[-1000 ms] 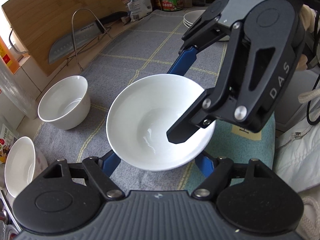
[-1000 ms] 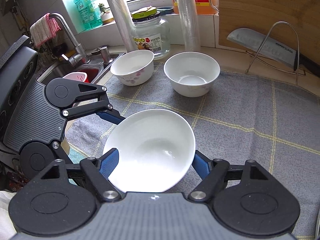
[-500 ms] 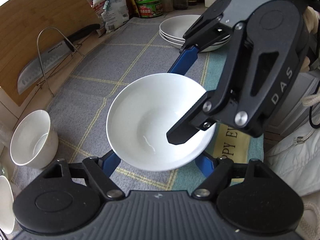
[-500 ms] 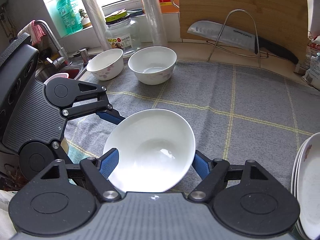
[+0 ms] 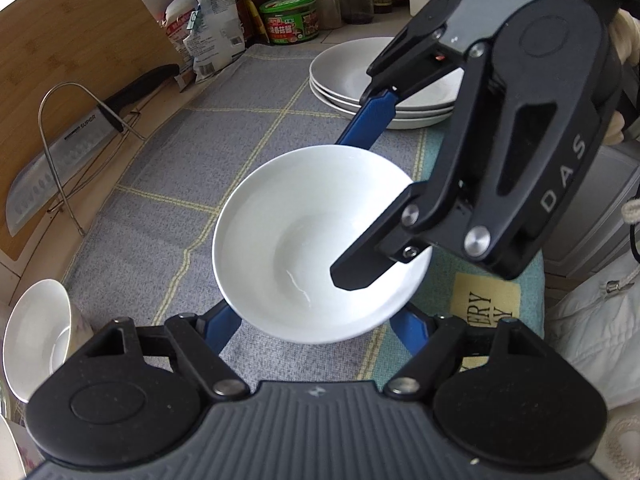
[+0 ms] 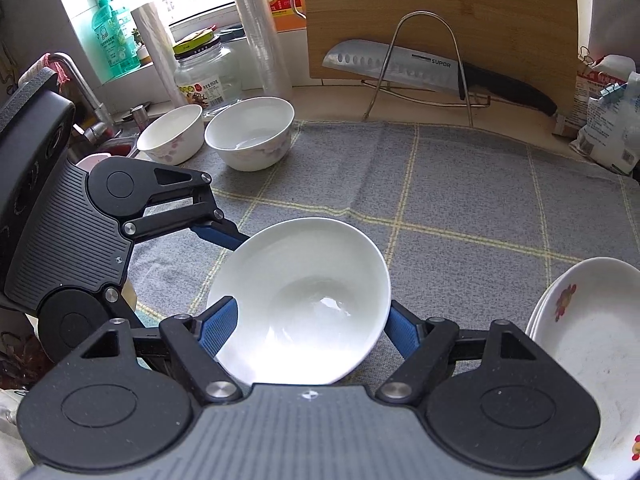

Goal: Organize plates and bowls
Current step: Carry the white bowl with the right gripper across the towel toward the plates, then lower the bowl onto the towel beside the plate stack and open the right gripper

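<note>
Left tool (image 5: 316,326), lower centre of its view, grips the white bowl (image 5: 316,248) by both sides above the grey mat (image 5: 160,184); right tool (image 5: 366,192) clamps the rim from upper right; stacked plates (image 5: 344,76) lie beyond. Right view: right tool (image 6: 308,330) pinches the tilted bowl (image 6: 300,300); two small bowls (image 6: 250,132) sit upper left, plates (image 6: 592,344) at right edge.

Black right claw (image 5: 362,184) marked "DAS", silver screws, blue fingers (image 5: 370,118)
</note>
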